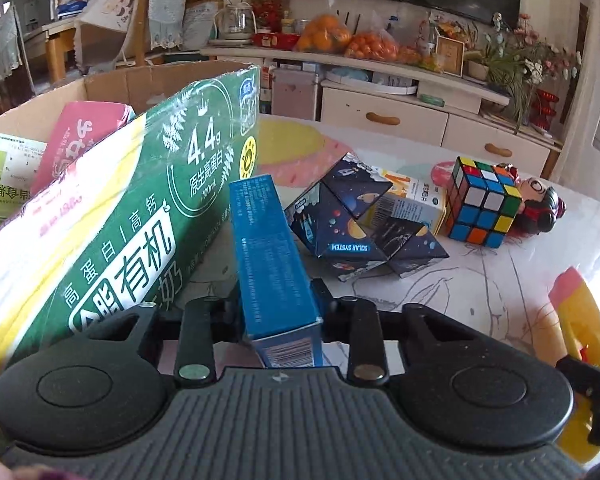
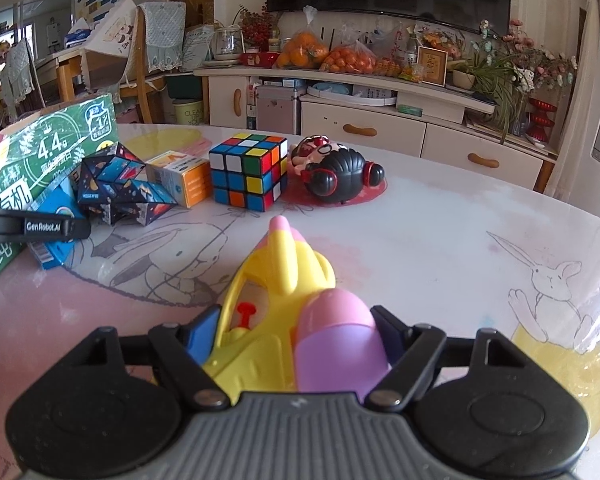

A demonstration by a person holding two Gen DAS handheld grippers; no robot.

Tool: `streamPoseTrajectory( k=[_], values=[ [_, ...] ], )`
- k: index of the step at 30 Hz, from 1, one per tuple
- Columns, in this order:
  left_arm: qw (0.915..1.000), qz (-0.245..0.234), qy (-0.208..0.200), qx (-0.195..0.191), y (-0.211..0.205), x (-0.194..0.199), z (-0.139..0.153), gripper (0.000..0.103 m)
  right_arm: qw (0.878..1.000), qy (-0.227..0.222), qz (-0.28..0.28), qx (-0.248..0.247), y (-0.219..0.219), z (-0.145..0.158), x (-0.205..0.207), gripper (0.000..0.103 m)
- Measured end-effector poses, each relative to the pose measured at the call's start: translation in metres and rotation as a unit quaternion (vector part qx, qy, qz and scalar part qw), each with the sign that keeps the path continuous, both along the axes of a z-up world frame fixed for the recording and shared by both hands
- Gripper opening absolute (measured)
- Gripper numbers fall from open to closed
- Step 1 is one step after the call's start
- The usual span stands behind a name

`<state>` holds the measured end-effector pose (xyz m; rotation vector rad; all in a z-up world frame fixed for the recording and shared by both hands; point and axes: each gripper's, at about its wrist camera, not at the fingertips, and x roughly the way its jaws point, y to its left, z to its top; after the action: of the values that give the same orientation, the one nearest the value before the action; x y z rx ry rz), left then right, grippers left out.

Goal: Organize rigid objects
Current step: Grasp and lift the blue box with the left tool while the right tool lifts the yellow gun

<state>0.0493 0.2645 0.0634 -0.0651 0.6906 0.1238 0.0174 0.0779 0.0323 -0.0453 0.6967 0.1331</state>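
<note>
Only our left camera looks into the brown cardboard carton (image 1: 112, 80), with its pink box (image 1: 80, 140). Our left gripper (image 1: 278, 312) is clamped on a smooth blue box (image 1: 272, 256), tilted beside the carton's green side.

Only our right camera shows the shiny plastic toy (image 2: 284, 300), yellow with round pink and purple parts. Our right gripper (image 2: 296, 332) squeezes it, near us on the table (image 2: 440, 232). Farther away sit the square color cube (image 2: 250, 172), the folded space puzzle (image 2: 116, 184) and a doll (image 2: 336, 172).
</note>
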Motion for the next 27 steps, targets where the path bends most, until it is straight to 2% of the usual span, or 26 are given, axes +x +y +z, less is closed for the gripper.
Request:
streamPoseTrajectory(
  k=[4,12,18,20,23,27],
  values=[
    [0.9998,-0.014,0.005,-0.013,0.003,-0.009,0.003,0.032,0.999,0.000,-0.012,0.039,-0.007,0.002,0.000,0.078],
    [0.9929,-0.107,0.017,-0.049,-0.018,-0.040,0.004,0.032,0.991,-0.004,-0.017,0.135,-0.017,0.010,-0.001,0.078],
    [0.9833,-0.154,0.022,-0.094,-0.027,-0.052,0.002,0.032,0.976,0.002,0.017,0.217,-0.007,0.016,-0.003,0.079],
    [0.9812,-0.159,0.024,-0.107,-0.025,-0.053,0.002,0.027,0.972,0.007,0.020,0.235,-0.003,0.018,-0.003,0.078],
    [0.9760,-0.171,0.022,-0.133,-0.018,-0.053,0.001,0.026,0.959,0.017,0.024,0.283,-0.005,0.018,0.001,0.078],
    [0.9705,-0.190,0.024,-0.147,-0.016,-0.058,0.000,0.026,0.952,0.026,0.024,0.305,-0.004,0.017,0.002,0.078]
  ],
)
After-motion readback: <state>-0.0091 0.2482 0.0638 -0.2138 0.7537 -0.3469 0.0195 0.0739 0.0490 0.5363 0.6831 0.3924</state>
